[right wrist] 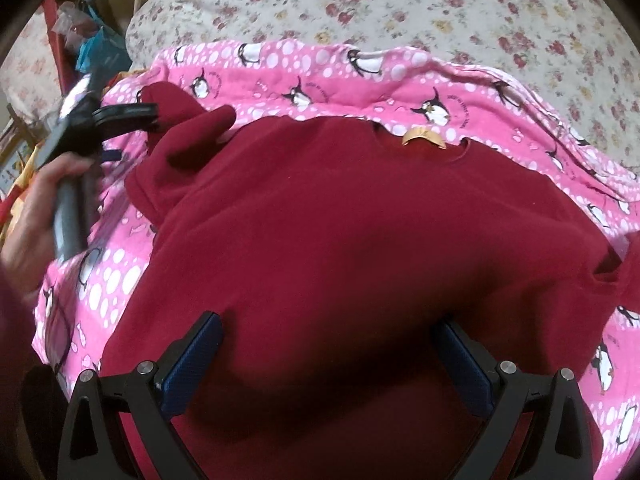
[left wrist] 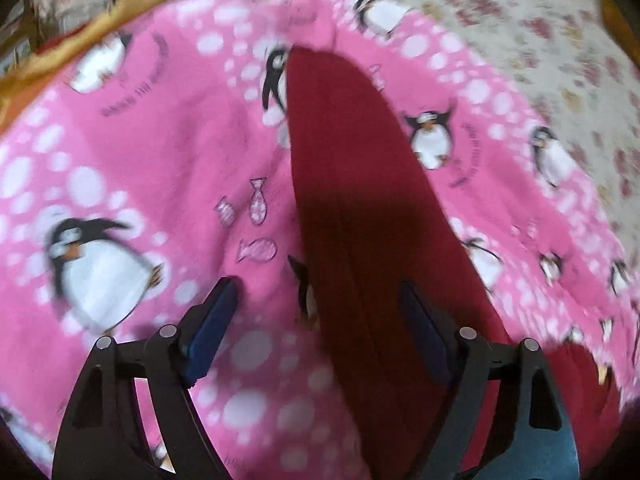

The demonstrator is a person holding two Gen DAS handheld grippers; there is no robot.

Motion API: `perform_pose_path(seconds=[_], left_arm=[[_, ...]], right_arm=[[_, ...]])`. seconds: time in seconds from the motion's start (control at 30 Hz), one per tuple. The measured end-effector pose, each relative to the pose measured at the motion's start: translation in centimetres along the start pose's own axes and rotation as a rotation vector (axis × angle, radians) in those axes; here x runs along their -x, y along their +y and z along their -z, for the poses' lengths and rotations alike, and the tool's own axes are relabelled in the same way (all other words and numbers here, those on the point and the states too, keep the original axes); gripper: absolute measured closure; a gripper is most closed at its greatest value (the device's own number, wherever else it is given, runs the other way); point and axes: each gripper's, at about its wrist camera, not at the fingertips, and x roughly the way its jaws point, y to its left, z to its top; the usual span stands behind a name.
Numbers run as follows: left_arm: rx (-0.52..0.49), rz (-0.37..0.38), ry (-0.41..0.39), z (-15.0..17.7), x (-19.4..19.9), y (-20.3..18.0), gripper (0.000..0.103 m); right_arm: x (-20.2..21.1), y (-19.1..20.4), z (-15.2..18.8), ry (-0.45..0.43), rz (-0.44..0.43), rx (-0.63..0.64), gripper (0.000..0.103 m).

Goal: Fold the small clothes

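A dark red fleece top [right wrist: 340, 220] lies spread on a pink penguin-print blanket [right wrist: 360, 84], its neck and gold label [right wrist: 422, 136] at the far side. Its left sleeve [left wrist: 340, 160] stretches away over the blanket [left wrist: 140, 140]. My left gripper [left wrist: 318, 286] stands open astride that sleeve, and the pads do not press it. In the right wrist view a hand [right wrist: 32, 208] holds the left gripper [right wrist: 132, 132] beside the folded-up sleeve end [right wrist: 180, 132]. My right gripper [right wrist: 326, 322] hangs open over the top's lower body, with nothing gripped.
A floral bedspread [right wrist: 360, 0] lies under the blanket and extends beyond it [left wrist: 540, 20]. A yellow-orange cloth [left wrist: 80, 52] borders the blanket's far left. Clutter with a blue bag [right wrist: 96, 48] sits past the bed's left edge.
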Motion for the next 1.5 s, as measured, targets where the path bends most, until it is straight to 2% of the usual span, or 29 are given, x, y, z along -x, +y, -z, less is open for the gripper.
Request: perform_pose_path(seconds=[0.1,0.13,0.17,0.23,0.3,0.33,0.47,0.6,0.7,0.87,1.0,1.2,1.27,1.3,1.43,1.5], left_arm=[[0.004,-0.001,-0.029,-0.6,-0.8,-0.4,0.020],[-0.007,0.011,-0.030,-0.8,-0.9,-0.7,0.022],[-0.022,0.033,-0.027,-1.0,-1.2,-1.1,0.029],[-0.046,0.086,0.003,-1.2,-1.6,-1.6,0.084],[-0.024,0.149,0.040,-1.3,-1.6,-1.3,0.093],[-0.010,0.192,0.043,-1.3,-1.1,-0.9,0.094],[-0.023,0.319,-0.003,-0.9,3.3,-0.4,0.095],[-0.129,0.430,-0.076,0.8,9.8,-1.7,0.095],[-0.150,0.508,-0.076,2.5,13.5,-2.9,0.095],[-0.261,0.619,-0.090,7.8,18.9,-8.1,0.095],[-0.353,0.720,-0.031,12.8,20.1,-13.3,0.095],[-0.493,0.651,0.070,20.3,17.1,-19.9,0.094],[-0.552,0.626,0.120,22.1,16.1,-21.1,0.079],[-0.568,0.630,0.132,22.7,16.1,-21.1,0.063],[-0.627,0.690,0.128,23.4,18.7,-18.5,0.047],[-0.654,0.690,0.102,23.1,20.3,-16.2,0.036]], right_arm=[[-0.1,-0.2,-0.1,0.005,-0.016,-0.007,0.000],[-0.2,-0.4,-0.1,0.006,-0.023,-0.015,0.000],[-0.3,-0.6,-0.1,0.008,-0.029,-0.024,0.000],[-0.5,-0.8,0.0,0.011,-0.037,-0.038,0.000],[-0.5,-0.9,0.2,0.013,-0.038,-0.042,0.000],[-0.4,-0.9,0.2,0.013,-0.036,-0.041,0.000],[0.3,-1.5,0.1,0.007,-0.030,-0.047,0.000],[1.7,-3.0,-0.2,-0.021,-0.019,-0.093,0.000],[2.9,-4.3,-0.3,-0.042,-0.031,-0.148,0.000],[5.1,-5.9,-0.2,-0.077,-0.012,-0.187,0.000],[6.9,-8.2,0.1,-0.113,0.029,-0.242,0.000],[8.7,-12.0,1.0,-0.141,0.100,-0.324,0.000],[9.1,-13.0,1.4,-0.136,0.114,-0.347,0.000],[9.2,-13.4,1.6,-0.134,0.119,-0.355,0.000],[9.4,-13.6,1.5,-0.133,0.125,-0.345,0.000],[9.5,-12.9,1.2,-0.139,0.120,-0.319,0.000]])
